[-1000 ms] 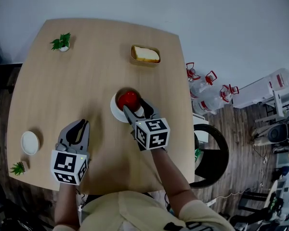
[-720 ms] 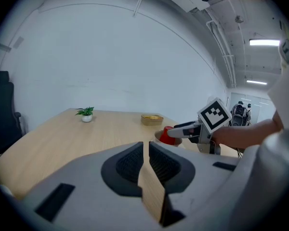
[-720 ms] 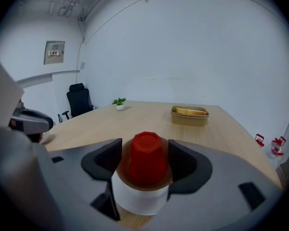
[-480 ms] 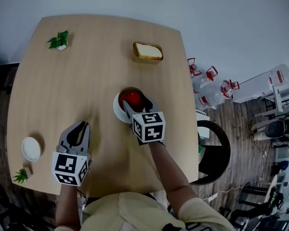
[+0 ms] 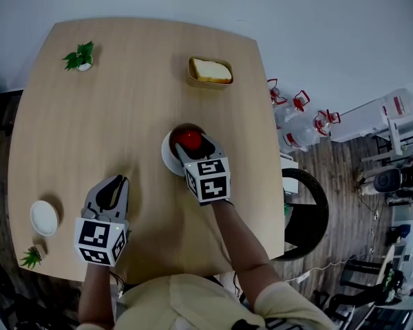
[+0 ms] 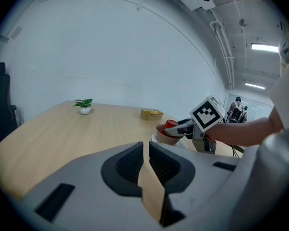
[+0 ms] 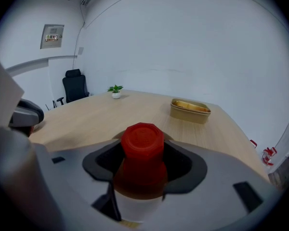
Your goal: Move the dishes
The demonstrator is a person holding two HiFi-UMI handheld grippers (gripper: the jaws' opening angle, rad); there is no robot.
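Observation:
A red cup stands upside down in a brown bowl on a white plate, right of the middle of the wooden table. My right gripper reaches over the bowl's near side. The red cup sits between its jaws, which have just been closing; thin dark gaps still show beside the cup's top. My left gripper hovers over bare table near the front edge. In the left gripper view, my left gripper is shut with nothing in it.
A small white dish lies at the table's front left, beside a little potted plant. Another plant stands at the far left, and a tan tray with bread at the far right. A black chair stands right of the table.
My right gripper has slid a little farther over the bowl and lower, so its fingers reach further along the red cup. The left gripper has sunk slightly over the same spot.

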